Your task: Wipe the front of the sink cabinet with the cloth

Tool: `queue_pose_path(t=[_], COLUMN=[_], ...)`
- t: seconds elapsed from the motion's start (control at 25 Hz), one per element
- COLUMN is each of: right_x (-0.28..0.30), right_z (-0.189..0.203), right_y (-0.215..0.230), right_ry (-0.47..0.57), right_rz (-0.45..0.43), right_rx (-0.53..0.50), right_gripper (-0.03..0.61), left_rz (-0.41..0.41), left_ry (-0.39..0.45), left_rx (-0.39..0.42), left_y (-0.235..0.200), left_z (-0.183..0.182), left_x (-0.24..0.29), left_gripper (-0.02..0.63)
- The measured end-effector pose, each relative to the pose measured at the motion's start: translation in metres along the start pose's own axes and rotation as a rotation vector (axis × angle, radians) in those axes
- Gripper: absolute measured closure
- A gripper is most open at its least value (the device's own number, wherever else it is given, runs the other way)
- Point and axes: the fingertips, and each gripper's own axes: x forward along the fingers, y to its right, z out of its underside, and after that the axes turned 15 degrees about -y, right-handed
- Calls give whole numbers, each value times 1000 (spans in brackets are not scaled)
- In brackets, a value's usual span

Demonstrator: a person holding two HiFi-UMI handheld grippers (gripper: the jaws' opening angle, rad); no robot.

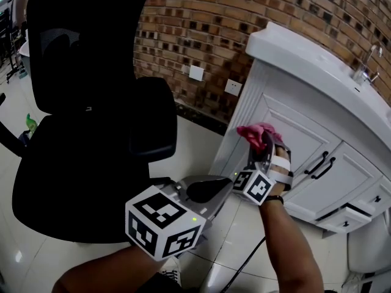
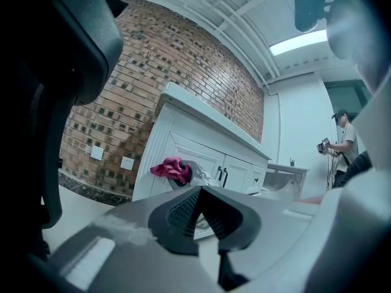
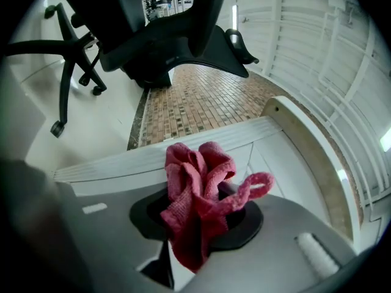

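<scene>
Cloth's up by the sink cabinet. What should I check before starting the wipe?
1. Cloth gripped: ok. The right gripper is shut on the cloth.
2. Cloth past the jaw tips: ok. A bunched wad sticks out ahead of them.
3. Cloth touching the cabinet: cannot tell. It is close by the left door's upper corner.
4. Left gripper out of the way: ok. It is shut, empty and back from the cabinet.
5. Chair clear of the doors: ok. It stands off to the left.
</scene>
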Motion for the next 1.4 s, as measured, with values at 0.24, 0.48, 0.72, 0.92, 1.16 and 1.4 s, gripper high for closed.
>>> queue_pose_path(t=[0.24, 0.48, 0.72, 0.92, 1.16, 1.4], right_x=[0, -2, 0, -3, -4, -2], right_z=[18, 35, 50, 55, 66, 87], right_y=[-52, -102, -147, -179, -217, -258], right_ry=[-27, -61, -88, -84, -93, -149], right_rz=[-102, -170, -213, -249, -312, -377], right_rx=[14, 29, -4, -33, -58, -112], right_gripper=[463, 463, 463, 463, 463, 462], left_rz=[0, -2, -2, 9, 24, 19], left_ry=[4, -3, -23, -32, -45, -43], left_rx=[10, 4, -1, -4, -3, 6], left_y=[4, 4, 1, 2, 5, 4], left_z=[1, 2, 3, 3, 3, 3], left_x=[-1, -2, 0, 4, 10, 10], left_gripper=[610, 610, 609, 609, 609, 610])
